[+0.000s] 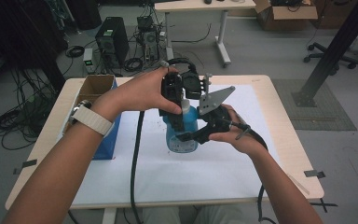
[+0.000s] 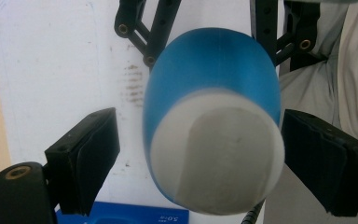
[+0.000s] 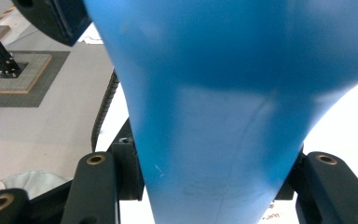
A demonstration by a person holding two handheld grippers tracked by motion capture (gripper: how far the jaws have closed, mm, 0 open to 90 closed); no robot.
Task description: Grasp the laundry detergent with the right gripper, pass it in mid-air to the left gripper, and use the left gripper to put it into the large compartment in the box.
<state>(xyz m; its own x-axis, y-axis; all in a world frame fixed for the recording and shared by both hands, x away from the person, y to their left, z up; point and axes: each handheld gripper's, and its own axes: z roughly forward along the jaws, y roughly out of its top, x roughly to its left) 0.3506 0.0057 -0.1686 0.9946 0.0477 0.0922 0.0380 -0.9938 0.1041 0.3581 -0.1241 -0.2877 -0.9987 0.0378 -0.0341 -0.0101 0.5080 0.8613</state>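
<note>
A blue bottle [image 1: 182,133] with a white cap [image 2: 216,158] stands upright at the middle of the white sheet [image 1: 177,177]. My right gripper [image 1: 199,135] comes in from the right and is shut on the bottle's lower body [image 3: 223,102], with its jaws pressed against both sides. My left gripper [image 1: 175,105] hangs over the bottle from above, pointing down. In the left gripper view its jaws straddle the cap. The left pad [image 2: 86,156] stands well clear of it and the right pad [image 2: 321,161] sits just beside it, so the left gripper [image 2: 200,158] is open.
An open cardboard box [image 1: 95,88] with a blue side stands at the table's left edge. A black cable [image 1: 134,158] runs from the left gripper down over the front edge. On the floor beyond the table are a computer tower [image 1: 112,39], loose cables and a white desk [image 1: 200,7].
</note>
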